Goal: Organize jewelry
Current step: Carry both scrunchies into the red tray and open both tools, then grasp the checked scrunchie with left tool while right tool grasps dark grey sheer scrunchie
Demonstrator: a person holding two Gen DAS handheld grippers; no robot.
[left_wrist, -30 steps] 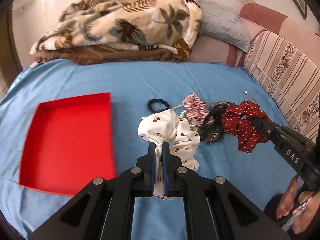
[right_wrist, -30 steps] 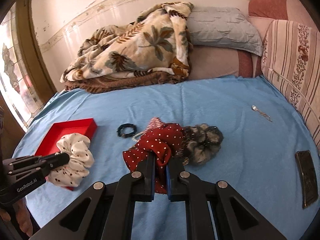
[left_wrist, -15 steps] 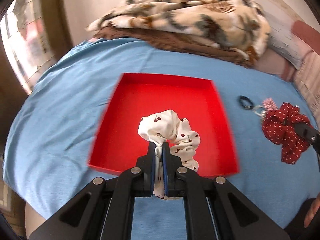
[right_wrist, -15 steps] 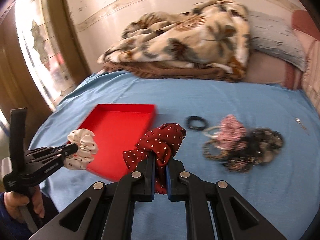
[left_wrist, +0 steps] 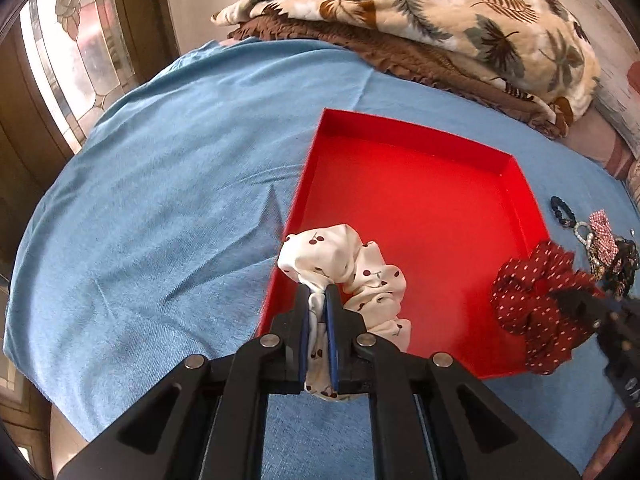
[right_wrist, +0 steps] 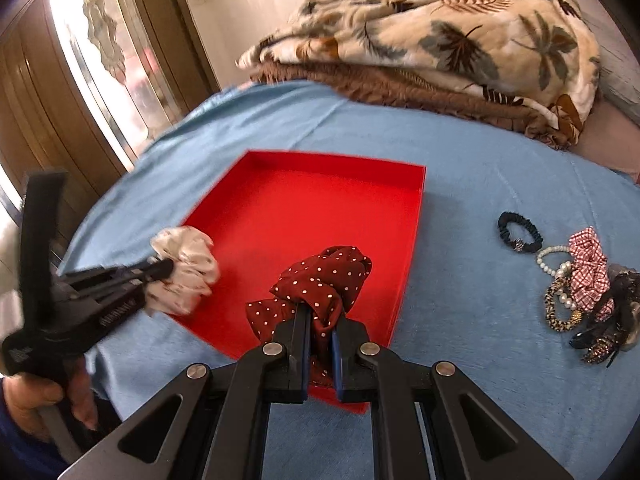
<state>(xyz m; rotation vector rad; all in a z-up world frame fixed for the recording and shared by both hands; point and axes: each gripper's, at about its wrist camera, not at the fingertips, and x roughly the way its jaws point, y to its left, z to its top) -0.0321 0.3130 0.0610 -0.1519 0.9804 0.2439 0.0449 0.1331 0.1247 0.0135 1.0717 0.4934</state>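
A shallow red tray (left_wrist: 404, 128) (right_wrist: 412, 216) lies on the blue bedsheet. My left gripper (left_wrist: 319, 294) (right_wrist: 162, 268) is shut on a white cherry-print scrunchie (left_wrist: 352, 264) (right_wrist: 186, 276), which hangs over the tray's near left corner. The dark red polka-dot scrunchie (right_wrist: 320, 284) (left_wrist: 532, 304) is pinched in my right gripper (right_wrist: 322, 312) (left_wrist: 568, 300), over the tray's near right part. To the right of the tray lie a black hair tie (right_wrist: 518, 232), a red checked scrunchie (right_wrist: 588, 268), pearl and leopard bracelets (right_wrist: 560, 296) and a dark lacy piece (right_wrist: 612, 328).
A leaf-print blanket (right_wrist: 432, 36) over a brown one is heaped at the far side of the bed. A wooden door with patterned glass (right_wrist: 104, 52) stands at the left. A hand (right_wrist: 52, 404) holds the left gripper at the bed's near left edge.
Both grippers have swung left from the pile of accessories, each carrying its scrunchie, and now hang lower over the red tray. Both stay shut.
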